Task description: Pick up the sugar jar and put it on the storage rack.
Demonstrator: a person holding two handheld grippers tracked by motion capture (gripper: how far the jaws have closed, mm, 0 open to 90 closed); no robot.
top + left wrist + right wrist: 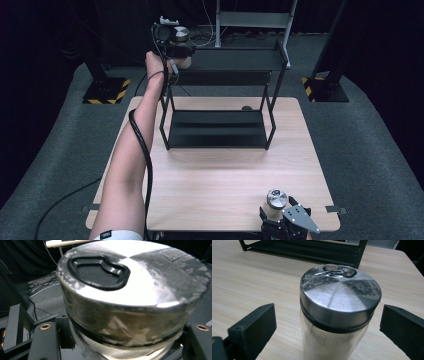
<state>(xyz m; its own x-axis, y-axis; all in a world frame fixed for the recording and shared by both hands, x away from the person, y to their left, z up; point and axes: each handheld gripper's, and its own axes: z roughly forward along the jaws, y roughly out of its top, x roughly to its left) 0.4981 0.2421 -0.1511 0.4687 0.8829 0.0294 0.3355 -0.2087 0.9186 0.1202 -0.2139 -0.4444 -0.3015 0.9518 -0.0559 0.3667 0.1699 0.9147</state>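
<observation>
While my left fingers (181, 61) clench one jar (130, 302), right fingers (324, 325) stand released round another jar (338, 315): glass, slippery, fragile; grip below lid.

A light wooden surface (220, 175) with rounded corners is set on grey carpet (365, 145). The room behind is closed off by black curtains (60, 30), and the far side is left in darkness while the surface is evenly lit from above. Two black stand bases edged with yellow-and-black hazard tape (106, 91) (324, 90) are placed on the carpet at either side. A grey metal frame (254, 20) is seen at the back, with cables (205, 35) strewn on the floor beside it.
</observation>
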